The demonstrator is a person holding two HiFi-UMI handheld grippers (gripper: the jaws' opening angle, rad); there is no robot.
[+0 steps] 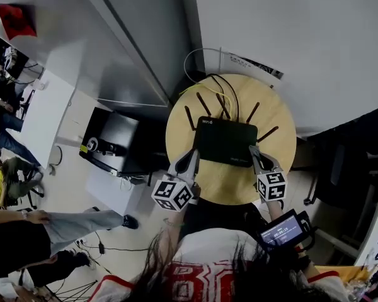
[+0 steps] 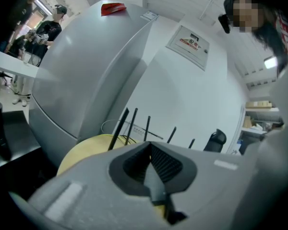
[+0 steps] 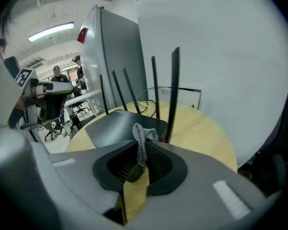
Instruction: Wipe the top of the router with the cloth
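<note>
The right tongs [image 3: 141, 150] are clamped on a small grey cloth [image 3: 143, 133], a knot of which sticks out past the tips. They sit just at the front right corner of the black router [image 1: 227, 140]; whether the cloth touches it cannot be told. The left tongs [image 2: 151, 164] are pressed together with nothing between them, near the router's front left corner. The router lies flat on the round wooden desk [image 1: 227, 184], toward its back, its antennas [image 3: 174, 92] standing up on the wall side.
</note>
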